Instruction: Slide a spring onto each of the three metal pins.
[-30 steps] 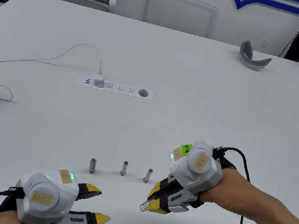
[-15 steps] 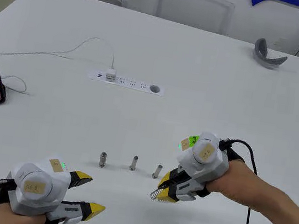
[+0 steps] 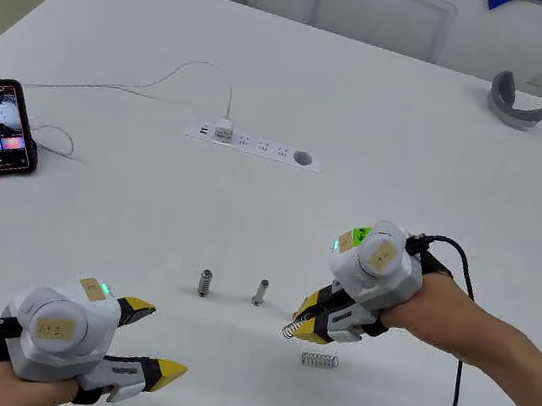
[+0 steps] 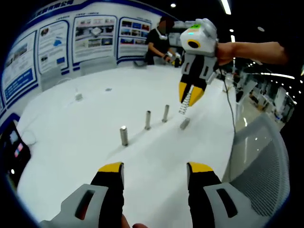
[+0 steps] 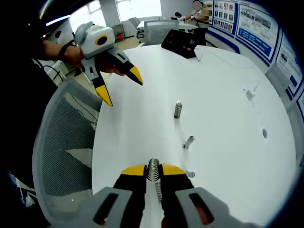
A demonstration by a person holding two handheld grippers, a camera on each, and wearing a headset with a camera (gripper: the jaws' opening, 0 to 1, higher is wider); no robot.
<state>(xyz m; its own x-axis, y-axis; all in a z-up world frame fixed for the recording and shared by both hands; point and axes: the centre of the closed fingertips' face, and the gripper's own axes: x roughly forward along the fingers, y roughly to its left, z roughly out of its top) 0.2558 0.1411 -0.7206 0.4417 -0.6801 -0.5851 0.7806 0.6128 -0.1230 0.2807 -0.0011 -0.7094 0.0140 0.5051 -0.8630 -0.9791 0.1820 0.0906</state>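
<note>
Across the white table (image 3: 435,186), the right gripper (image 3: 302,326) has closed in on the row of pins over the last second. Its yellow jaws are now at the row's right end, clamped on a spring (image 3: 289,330) whose free coils poke out ahead. The left gripper (image 3: 153,340) waits near the table's front edge, jaws apart, carrying nothing. Along the row, the left pin (image 3: 205,282) already wears its spring and the middle pin (image 3: 260,292) is bare. In the left gripper view the third pin (image 4: 165,113) is also bare, with the hanging spring just beside it and not yet threaded. And look, a spare spring (image 3: 320,359) has come into sight, lying flat on the table just below the right gripper. So that's one pin done, the second spring apparently lining up, and a third lying ready.
</note>
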